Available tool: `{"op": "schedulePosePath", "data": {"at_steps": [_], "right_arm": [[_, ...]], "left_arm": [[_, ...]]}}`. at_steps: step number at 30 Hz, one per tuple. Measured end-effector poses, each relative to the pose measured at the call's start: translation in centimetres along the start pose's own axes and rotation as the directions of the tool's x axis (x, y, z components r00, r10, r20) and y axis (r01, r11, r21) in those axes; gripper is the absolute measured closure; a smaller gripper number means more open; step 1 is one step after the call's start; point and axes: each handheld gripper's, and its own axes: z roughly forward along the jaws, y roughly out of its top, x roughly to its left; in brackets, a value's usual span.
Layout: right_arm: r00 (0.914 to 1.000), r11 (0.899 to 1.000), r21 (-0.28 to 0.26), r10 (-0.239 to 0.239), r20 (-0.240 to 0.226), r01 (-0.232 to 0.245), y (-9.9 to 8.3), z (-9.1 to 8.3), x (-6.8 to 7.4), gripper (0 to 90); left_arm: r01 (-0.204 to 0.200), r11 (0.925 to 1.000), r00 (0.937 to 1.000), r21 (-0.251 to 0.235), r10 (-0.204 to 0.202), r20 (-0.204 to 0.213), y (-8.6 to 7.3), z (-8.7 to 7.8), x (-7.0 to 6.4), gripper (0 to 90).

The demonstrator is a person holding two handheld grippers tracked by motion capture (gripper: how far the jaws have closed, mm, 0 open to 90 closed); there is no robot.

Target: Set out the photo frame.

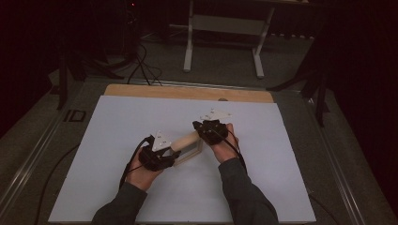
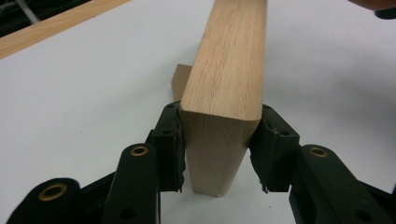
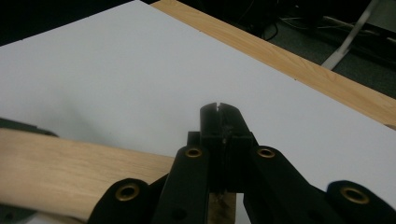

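Between the pads of the left gripper (image 2: pixel 219 154), clamped, a wooden bar (image 2: pixel 229 79) with its long axis straight ahead toward the right gripper (image 3: pixel 218 108), itself pinched shut beside the far end, both above the white table (image 1: pixel 141 122).

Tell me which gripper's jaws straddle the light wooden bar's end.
The left gripper: its jaws flank the light wooden bar; the right gripper's are pressed together.

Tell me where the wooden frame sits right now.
In the high view the wooden frame is near the middle of the white table, between the left claw, clamped on its bar, and the right claw.
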Motion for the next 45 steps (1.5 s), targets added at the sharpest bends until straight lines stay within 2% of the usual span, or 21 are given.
{"op": "schedulePosePath", "data": {"at_steps": [8,16,23,34,37,45], "right_arm": [[1.0000,1.000,0.002,-0.001,0.006,0.001,-0.3,-0.5,0.0,89.2],[1.0000,1.000,0.004,0.000,0.005,0.000,-0.5,-0.9,0.0,88.9],[1.0000,1.000,0.008,-0.006,-0.004,0.006,-0.7,-1.3,0.0,88.4],[0.9987,0.999,-0.034,-0.040,-0.031,0.039,-0.7,-2.4,-0.2,70.1],[0.9975,0.998,-0.043,-0.049,-0.052,0.047,-0.7,-3.0,-0.1,62.8],[0.9954,0.998,-0.042,-0.056,-0.078,0.052,-1.4,-4.2,-0.2,53.5]], "left_arm": [[0.048,0.9988,0.9984,-0.010,-0.048,-0.029,-0.1,0.1,0.6,57.5],[0.051,0.9986,0.9974,-0.012,-0.052,-0.050,-0.1,0.1,0.7,57.4],[0.051,0.9986,0.9973,-0.013,-0.052,-0.051,-0.1,0.2,0.7,56.7],[0.059,0.9981,0.9969,-0.017,-0.060,-0.051,-0.2,0.2,0.6,56.2],[0.060,0.9981,0.9970,-0.015,-0.060,-0.050,-0.2,0.2,0.6,56.2],[0.063,0.9979,0.9969,-0.013,-0.064,-0.047,-0.2,0.2,0.6,55.9]]}}
